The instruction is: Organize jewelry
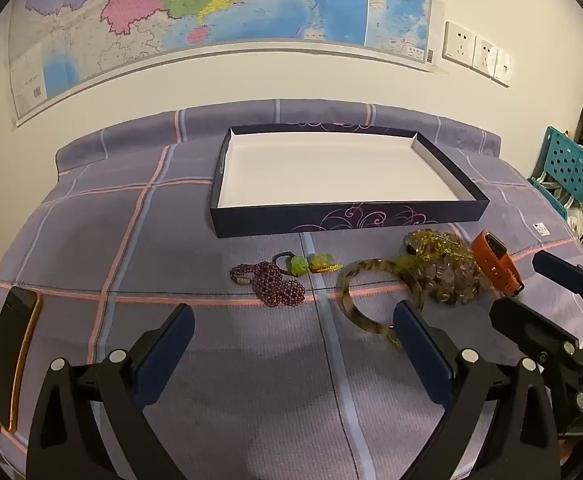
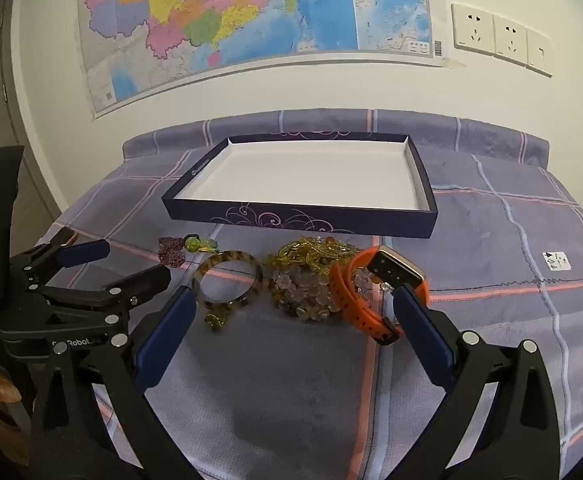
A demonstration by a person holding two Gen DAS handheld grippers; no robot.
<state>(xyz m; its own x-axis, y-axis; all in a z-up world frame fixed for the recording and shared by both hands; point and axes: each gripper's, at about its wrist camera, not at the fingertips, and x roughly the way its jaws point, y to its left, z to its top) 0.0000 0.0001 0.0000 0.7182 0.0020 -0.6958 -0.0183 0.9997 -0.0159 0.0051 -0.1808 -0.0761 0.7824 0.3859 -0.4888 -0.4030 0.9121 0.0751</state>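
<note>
We see a bed (image 1: 91,240) under a wall map (image 1: 211,0). From our left gripper (image 1: 293,328), wide open and holding nothing, the box (image 1: 331,224) is empty, its long side running across; purple beads (image 1: 275,284) and a bangle (image 1: 371,304) wait before it. From our right gripper (image 2: 291,312), open too, the orange watch (image 2: 367,292) stands on edge, nothing sorted yet.

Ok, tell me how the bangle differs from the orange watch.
The bangle is a mottled brown closed ring lying flat; the orange watch is a perforated strap with a rectangular face, standing on edge. The watch leans against the bead pile; the bangle lies beside it. Both lie outside the box.
</note>
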